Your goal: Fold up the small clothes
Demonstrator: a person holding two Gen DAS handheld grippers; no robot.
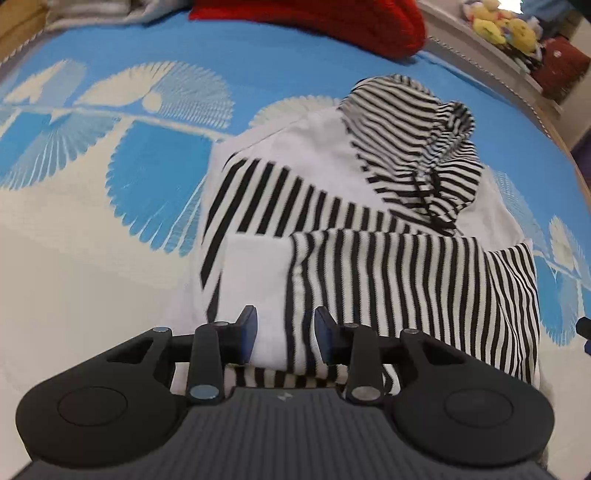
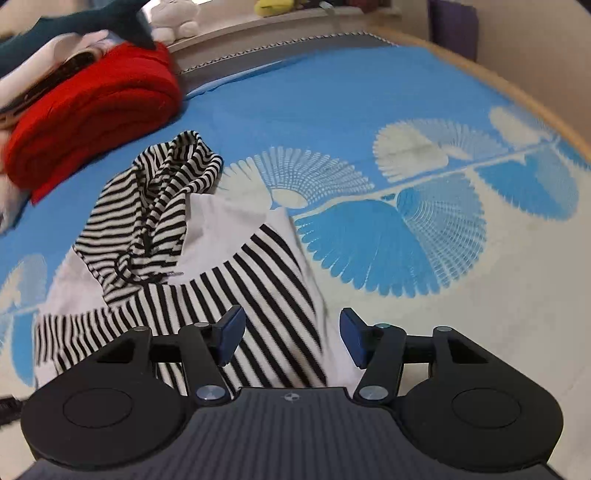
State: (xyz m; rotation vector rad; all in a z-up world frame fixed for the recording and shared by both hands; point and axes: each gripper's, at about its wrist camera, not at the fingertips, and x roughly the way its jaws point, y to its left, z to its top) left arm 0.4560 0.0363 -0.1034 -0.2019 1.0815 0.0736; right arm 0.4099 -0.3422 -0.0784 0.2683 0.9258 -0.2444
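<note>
Two blue-padded fingers of the left gripper (image 1: 285,332) stand partly apart in the left wrist view, with the near edge of the small hooded top (image 1: 369,236) lying between them; the pads do not press on the cloth, so nothing is held. That garment is a soft knit in plain white panels and black-and-white stripes, lying folded on the bed cover (image 1: 110,229), its limp striped hood (image 1: 413,147) bunched at the far end. A woven blue and cream fan-shaped feather pattern covers the bed. A folded red knit (image 1: 332,22) lies beyond, and yellow plush toys (image 1: 498,26) sit on a pale shelf at the upper right

From the right wrist view, the right gripper (image 2: 291,336) hangs wider open over the striped edge of the top, pads clear of the fabric and gripping nothing. The red knit is a thick ribbed stack at the upper left, with a dark teal plush shark (image 2: 92,22) behind it
</note>
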